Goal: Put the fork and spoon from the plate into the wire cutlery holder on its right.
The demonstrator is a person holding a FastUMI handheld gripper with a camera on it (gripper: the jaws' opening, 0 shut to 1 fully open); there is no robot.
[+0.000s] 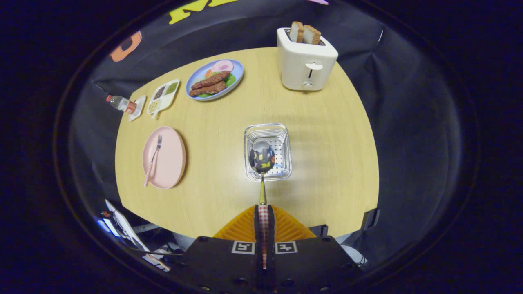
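My gripper (263,216) is shut on the checked handle of the spoon (262,157). The spoon points straight ahead, and its shiny bowl hangs over the near part of the wire cutlery holder (286,134), which stands on the wooden table beyond my fingers. Whether the bowl touches the holder I cannot tell. To the left of the holder lies the pink plate (171,163). On it rests the fork (153,160), tines away from me, its checked handle reaching over the plate's near left rim.
At the back right a white toaster (305,61) holds two slices of bread. A blue plate of food (236,77), a small divided dish (163,97) and a bottle (119,103) sit along the back left. The table's near edge runs just ahead of my fingers.
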